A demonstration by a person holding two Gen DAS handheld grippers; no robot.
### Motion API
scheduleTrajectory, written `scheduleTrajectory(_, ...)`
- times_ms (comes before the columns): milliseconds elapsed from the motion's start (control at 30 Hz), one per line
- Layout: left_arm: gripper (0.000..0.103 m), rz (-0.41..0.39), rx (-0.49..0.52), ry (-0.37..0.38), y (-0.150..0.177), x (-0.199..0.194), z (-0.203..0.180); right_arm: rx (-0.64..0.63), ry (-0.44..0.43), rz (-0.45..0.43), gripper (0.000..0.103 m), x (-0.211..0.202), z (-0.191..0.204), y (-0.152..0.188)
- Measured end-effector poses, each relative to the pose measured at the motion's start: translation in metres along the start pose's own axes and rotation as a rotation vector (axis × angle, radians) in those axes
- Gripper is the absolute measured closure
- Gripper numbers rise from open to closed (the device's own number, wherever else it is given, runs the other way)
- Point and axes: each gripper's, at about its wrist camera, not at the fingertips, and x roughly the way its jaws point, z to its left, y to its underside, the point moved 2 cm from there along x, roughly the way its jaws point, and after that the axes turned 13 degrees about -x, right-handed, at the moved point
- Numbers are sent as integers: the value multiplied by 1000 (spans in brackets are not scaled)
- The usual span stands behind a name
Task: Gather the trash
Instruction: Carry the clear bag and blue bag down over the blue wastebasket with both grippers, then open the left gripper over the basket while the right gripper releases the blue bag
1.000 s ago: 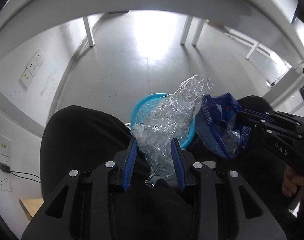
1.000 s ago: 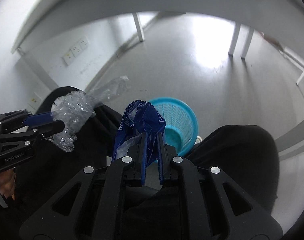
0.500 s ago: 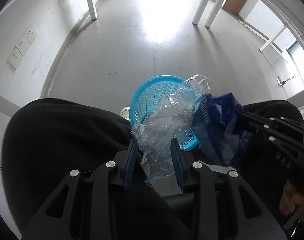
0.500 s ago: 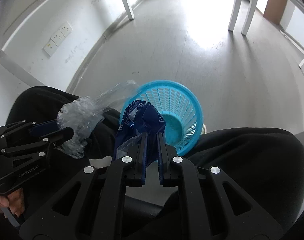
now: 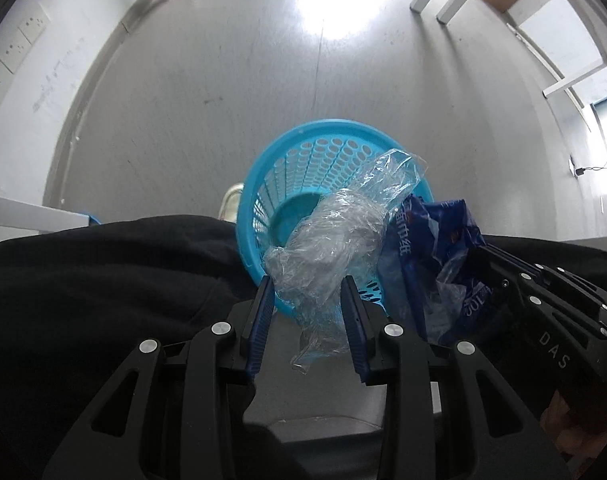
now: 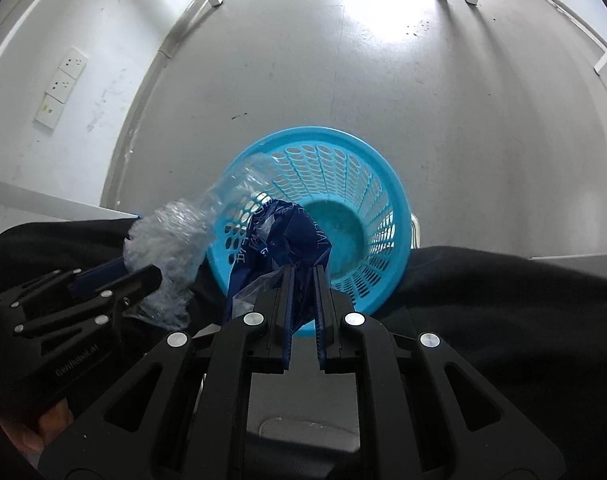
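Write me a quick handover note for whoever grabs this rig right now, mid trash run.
Left tool: shut on the clear plastic wrap, held over the blue basket.
Right tool: shut on the blue wrapper, also over the basket's mouth.
The basket stands on the floor between the operator's knees; what shows of its bottom is bare.
Done: both pieces picked up and brought over.
Left: open each tool, let the trash drop in.

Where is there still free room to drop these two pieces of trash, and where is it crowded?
Free: the bare bottom of the round blue perforated plastic basket and the grey floor beyond it. Crowded: the near rim, where the crumpled clear plastic wrap and dark blue printed bag hang.
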Motion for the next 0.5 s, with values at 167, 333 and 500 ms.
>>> scheduleTrajectory(167,70,47,-33,-18,-16,26,-4,27,11,60,95,28,-10,-10)
scheduleTrajectory(333,70,84,-69,-28,-27,46,-3,50,16,97,95,47,-19,-13)
scheduleTrajectory(500,69,94,-81,0,-35,54,-1,83,5,105,90,52,-26,-13)
